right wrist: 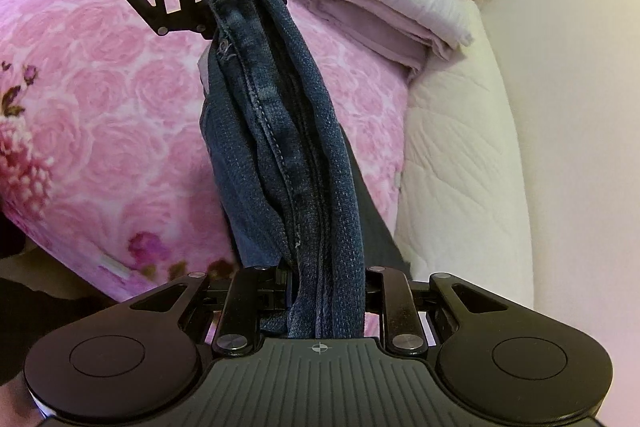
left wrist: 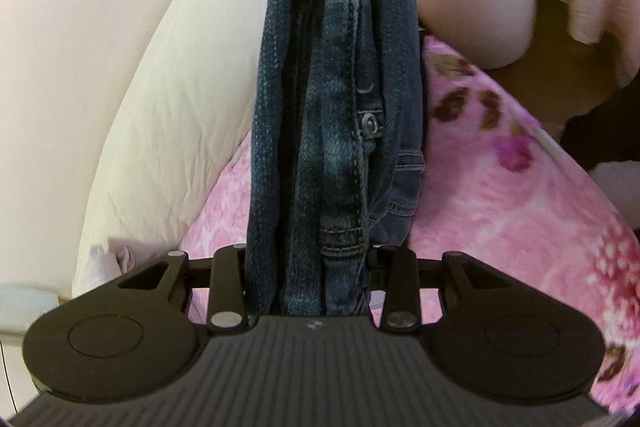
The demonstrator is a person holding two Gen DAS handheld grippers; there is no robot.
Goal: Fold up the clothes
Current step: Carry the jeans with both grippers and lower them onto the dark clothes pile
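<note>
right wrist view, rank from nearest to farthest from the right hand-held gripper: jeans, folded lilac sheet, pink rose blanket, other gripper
1. jeans: clamped in the right hand-held gripper, stretching ahead.
2. pink rose blanket: just below, mostly on the left.
3. left hand-held gripper: at the jeans' far end, top centre.
4. folded lilac sheet: upper right, beyond the left hand-held gripper, though that gap is hard to judge.

Rough denim jeans (left wrist: 332,107); plush fleece blanket (left wrist: 500,195).
</note>
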